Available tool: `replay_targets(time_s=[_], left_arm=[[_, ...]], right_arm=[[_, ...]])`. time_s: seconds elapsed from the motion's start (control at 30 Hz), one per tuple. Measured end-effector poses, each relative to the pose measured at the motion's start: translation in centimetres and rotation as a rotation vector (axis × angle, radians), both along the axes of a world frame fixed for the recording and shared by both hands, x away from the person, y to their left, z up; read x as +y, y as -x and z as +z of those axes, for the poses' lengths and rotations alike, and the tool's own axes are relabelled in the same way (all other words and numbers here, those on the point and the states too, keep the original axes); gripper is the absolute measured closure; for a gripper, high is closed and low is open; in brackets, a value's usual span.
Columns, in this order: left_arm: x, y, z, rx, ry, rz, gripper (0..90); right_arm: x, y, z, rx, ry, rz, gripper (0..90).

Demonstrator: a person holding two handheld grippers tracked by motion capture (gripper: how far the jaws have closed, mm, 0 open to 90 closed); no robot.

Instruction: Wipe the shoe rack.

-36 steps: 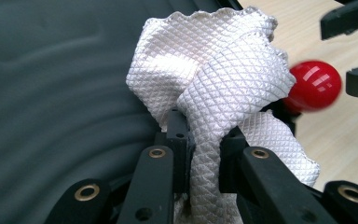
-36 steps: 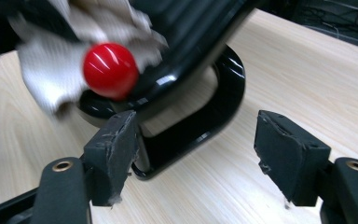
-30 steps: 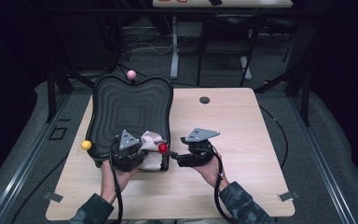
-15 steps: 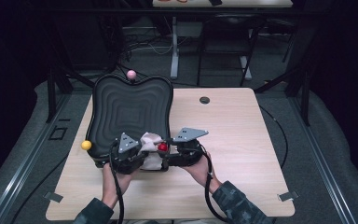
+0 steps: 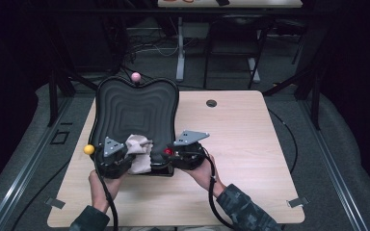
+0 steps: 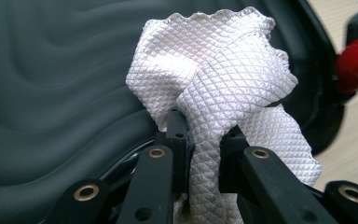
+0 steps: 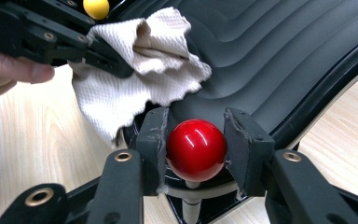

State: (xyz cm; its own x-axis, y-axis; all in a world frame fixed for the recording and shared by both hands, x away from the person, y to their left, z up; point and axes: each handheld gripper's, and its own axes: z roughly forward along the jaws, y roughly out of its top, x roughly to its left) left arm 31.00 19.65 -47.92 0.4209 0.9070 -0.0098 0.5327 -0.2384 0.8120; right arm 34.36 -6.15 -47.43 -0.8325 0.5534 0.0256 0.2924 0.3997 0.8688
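White waffle cloth point(image 6: 223, 93) sits squeezed in your left gripper point(image 6: 204, 140), ready to wipe the black wavy tray point(image 5: 135, 106). Your right gripper point(image 7: 193, 144) has just closed its jaws on the red ball knob point(image 7: 196, 149) at the tray's near edge, probably to hold it steady.

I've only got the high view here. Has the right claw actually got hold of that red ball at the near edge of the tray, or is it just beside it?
Observer: The right gripper view shows the right claw shut on the red ball, with a pad pressed against each side. Its jaws have just been closing.
Operator: Is the ball loose?
Observer: No. It sits on a pale stem by the rim of the black tray.
Operator: And the left claw?
Observer: The left claw pinches a white cloth with a diamond-quilted weave, which bunches up above its jaws.
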Motion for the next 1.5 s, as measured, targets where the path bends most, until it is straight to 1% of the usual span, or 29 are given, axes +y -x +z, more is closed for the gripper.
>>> replay_targets(time_s=[0.1, 0.2, 0.3, 0.63, 0.67, 0.73, 0.93, 1.0, 1.1, 1.17, 1.23, 1.27, 1.5], left_arm=[[0.8, 0.2, -0.1, 0.0, -0.01, 0.026, 79.5], [1.9, 0.3, -0.1, 0.001, -0.01, 0.059, 79.5], [2.7, 0.3, 0.0, -0.001, -0.008, 0.08, 79.5], [5.0, 0.7, 0.1, -0.011, -0.006, 0.123, 79.5], [5.3, 0.8, 0.1, -0.009, -0.008, 0.128, 79.4], [6.0, 0.9, 0.2, -0.012, -0.026, 0.149, 79.4], [7.8, 0.9, 0.0, 0.002, -0.036, 0.201, 79.5], [8.0, 0.9, -0.1, 0.003, -0.037, 0.205, 79.6], [7.7, 0.9, 0.0, 0.002, -0.061, 0.207, 79.6], [7.8, 0.9, 0.0, 0.007, -0.048, 0.208, 79.6], [7.8, 0.8, 0.0, 0.014, -0.02, 0.207, 79.6], [7.7, 0.9, 0.0, 0.015, -0.015, 0.202, 79.7], [6.1, 0.9, 0.2, 0.004, -0.016, 0.161, 79.7]], right_arm=[[0.0, -0.1, 0.0, 0.002, -0.006, 0.01, 60.3], [0.1, 0.0, 0.0, -0.002, 0.006, 0.009, 60.3], [0.1, 0.0, 0.0, -0.002, 0.007, 0.01, 60.3], [0.2, 0.0, 0.1, -0.001, 0.023, 0.002, 60.4], [0.2, 0.0, 0.1, 0.0, 0.022, 0.002, 60.4], [0.2, 0.0, 0.1, -0.001, 0.022, 0.004, 60.4], [0.2, -0.1, 0.1, -0.002, 0.022, 0.009, 60.4], [0.2, -0.1, 0.1, -0.003, 0.023, 0.009, 60.4], [0.2, -0.1, 0.1, -0.002, 0.023, 0.008, 60.5], [0.2, -0.1, 0.1, -0.003, 0.023, 0.008, 60.5], [0.2, 0.0, 0.1, -0.002, 0.023, 0.006, 60.5], [0.2, 0.0, 0.1, -0.003, 0.025, 0.005, 60.5], [0.2, 0.0, 0.1, -0.004, 0.023, 0.005, 60.4]])
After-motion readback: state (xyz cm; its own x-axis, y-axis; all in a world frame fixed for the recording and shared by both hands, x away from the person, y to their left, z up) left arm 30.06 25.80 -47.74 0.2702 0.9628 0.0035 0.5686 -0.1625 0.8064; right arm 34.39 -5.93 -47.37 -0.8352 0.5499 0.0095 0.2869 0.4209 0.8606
